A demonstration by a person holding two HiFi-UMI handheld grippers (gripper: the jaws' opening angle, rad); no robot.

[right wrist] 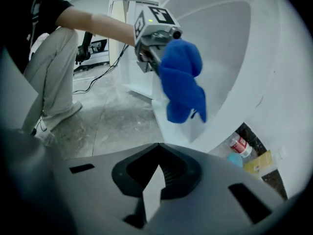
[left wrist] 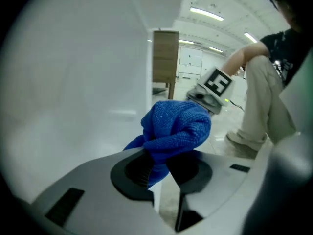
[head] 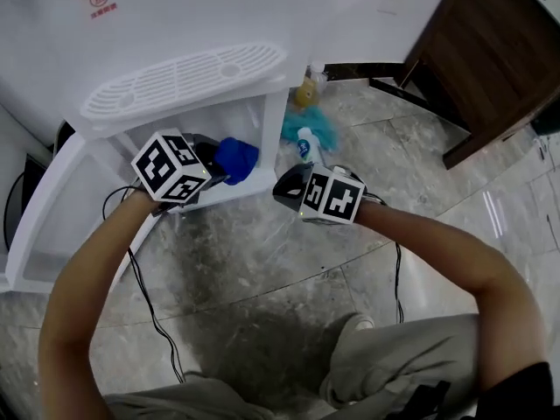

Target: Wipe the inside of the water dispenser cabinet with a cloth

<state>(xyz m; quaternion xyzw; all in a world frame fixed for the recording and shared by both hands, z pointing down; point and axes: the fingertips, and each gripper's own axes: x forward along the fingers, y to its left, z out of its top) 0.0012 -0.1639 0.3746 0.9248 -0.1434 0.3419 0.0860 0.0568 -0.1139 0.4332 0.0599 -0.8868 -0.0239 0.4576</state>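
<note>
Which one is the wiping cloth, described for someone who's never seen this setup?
Find the white water dispenser with its open lower cabinet. At the cabinet's mouth, the left gripper holds the cloth bunched in its fingers. It is deep blue, unlike the paler teal item on the floor beside the dispenser.

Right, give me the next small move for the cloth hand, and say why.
Probably push the left gripper forward and press the blue cloth against an inner wall of the cabinet. The jaws are clamped on the cloth, which hangs at the open cabinet mouth and does not seem pressed to any surface yet. The right gripper is shut and empty.
</note>
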